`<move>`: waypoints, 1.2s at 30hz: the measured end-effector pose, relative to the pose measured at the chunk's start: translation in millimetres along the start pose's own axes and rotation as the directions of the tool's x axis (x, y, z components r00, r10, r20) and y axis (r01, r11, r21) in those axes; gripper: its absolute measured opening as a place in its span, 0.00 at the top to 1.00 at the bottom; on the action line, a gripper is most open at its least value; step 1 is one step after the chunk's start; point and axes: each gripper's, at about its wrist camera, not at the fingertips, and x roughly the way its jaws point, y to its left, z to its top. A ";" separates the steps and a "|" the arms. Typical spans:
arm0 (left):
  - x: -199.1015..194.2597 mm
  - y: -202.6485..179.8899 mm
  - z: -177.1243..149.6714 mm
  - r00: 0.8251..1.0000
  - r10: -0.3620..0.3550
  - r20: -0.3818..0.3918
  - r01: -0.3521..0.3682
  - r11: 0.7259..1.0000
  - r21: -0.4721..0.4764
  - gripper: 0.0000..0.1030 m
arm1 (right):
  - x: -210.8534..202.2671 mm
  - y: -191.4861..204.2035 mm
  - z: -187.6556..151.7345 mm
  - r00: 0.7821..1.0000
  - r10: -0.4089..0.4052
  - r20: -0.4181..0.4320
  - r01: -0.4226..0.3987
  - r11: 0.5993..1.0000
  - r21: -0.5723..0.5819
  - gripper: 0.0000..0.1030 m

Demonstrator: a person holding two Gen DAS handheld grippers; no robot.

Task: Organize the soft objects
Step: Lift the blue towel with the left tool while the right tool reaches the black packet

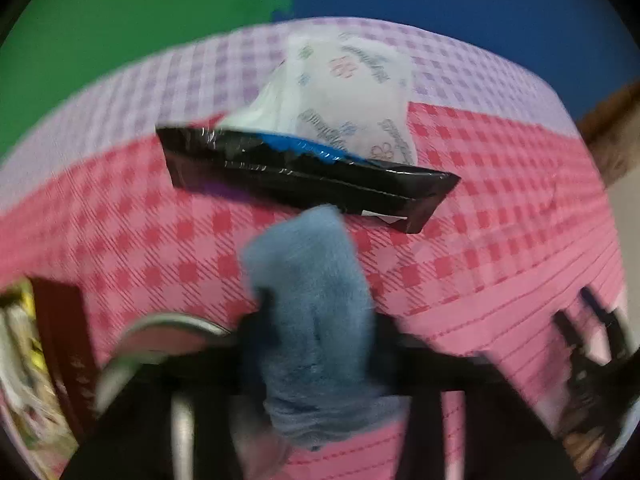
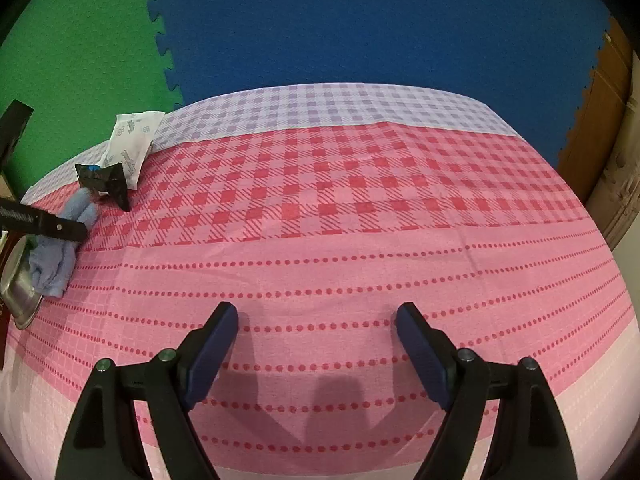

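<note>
A fuzzy blue cloth (image 1: 312, 280) lies bunched on the pink checked tablecloth (image 1: 480, 240). My left gripper (image 1: 316, 312) points steeply down, and its dark fingers press the cloth from both sides. The right wrist view shows the same cloth (image 2: 56, 268) at the far left under the left gripper's black finger (image 2: 44, 228). Just beyond the cloth lie a glossy black packet (image 1: 304, 176) and a white printed soft pack (image 1: 352, 92). My right gripper (image 2: 316, 320) hovers open over bare tablecloth near the front, with nothing between its blue pads (image 2: 216, 340).
A steel bowl (image 1: 160, 332) sits just left of the blue cloth and also shows at the left edge as the bowl (image 2: 20, 292). A dark red printed box (image 1: 60, 340) stands beside it. Green and blue foam mats (image 2: 360, 20) lie beyond the table's far edge.
</note>
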 end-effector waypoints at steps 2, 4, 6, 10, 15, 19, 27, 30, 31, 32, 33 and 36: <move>-1.1 -13.2 -1.8 0.998 0.055 0.028 -0.057 0.996 0.072 0.80 | -0.2 -0.3 -0.2 1.000 0.000 0.000 0.000 1.000 0.001 0.18; -4.9 -20.5 -5.6 0.999 0.021 0.046 -0.025 0.995 0.094 0.81 | -0.1 -0.9 -0.1 1.000 0.004 0.002 -0.004 1.000 0.004 0.18; -10.9 -28.3 -13.2 0.997 0.010 0.074 -0.018 0.995 0.102 0.81 | 0.1 -1.6 0.2 1.000 0.010 0.002 -0.010 1.000 0.009 0.18; -33.0 -46.6 -50.3 0.986 -0.051 0.159 0.036 0.995 0.095 0.80 | -0.8 -0.6 -0.8 1.000 0.007 0.002 -0.007 1.000 0.014 0.18; -57.0 -45.1 -113.6 0.971 -0.057 0.231 0.051 0.998 0.030 0.79 | -1.6 0.4 -1.9 1.000 0.002 0.001 -0.002 1.000 0.017 0.18; -76.7 -17.4 -160.5 0.963 0.000 0.268 0.017 0.998 -0.063 0.78 | -6.3 2.5 -3.1 0.997 0.074 0.023 -0.073 0.997 -0.007 0.18; -89.4 44.2 -221.5 0.960 0.056 0.274 0.015 0.968 -0.252 0.77 | -51.1 81.9 35.0 0.943 0.320 0.092 -0.257 0.875 -0.410 0.19; -88.5 51.7 -225.6 0.958 0.067 0.278 0.011 0.963 -0.268 0.76 | -50.4 122.2 61.9 0.931 0.363 0.032 -0.301 0.816 -0.493 0.19; -88.9 53.0 -225.6 0.956 0.064 0.286 0.015 0.963 -0.268 0.76 | -46.7 136.4 71.7 0.930 0.369 0.012 -0.311 0.802 -0.510 0.19; -89.5 53.6 -225.7 0.954 0.066 0.293 0.016 0.963 -0.268 0.75 | -43.7 148.7 78.2 0.926 0.378 -0.005 -0.325 0.788 -0.523 0.19; -90.8 55.2 -228.4 0.952 0.069 0.297 0.013 0.964 -0.266 0.75 | -36.8 164.2 87.7 0.924 0.381 -0.026 -0.334 0.772 -0.542 0.19; -91.3 57.7 -229.1 0.952 0.069 0.298 0.014 0.963 -0.268 0.72 | -17.7 190.1 100.8 0.934 0.352 -0.064 -0.322 0.748 -0.581 0.29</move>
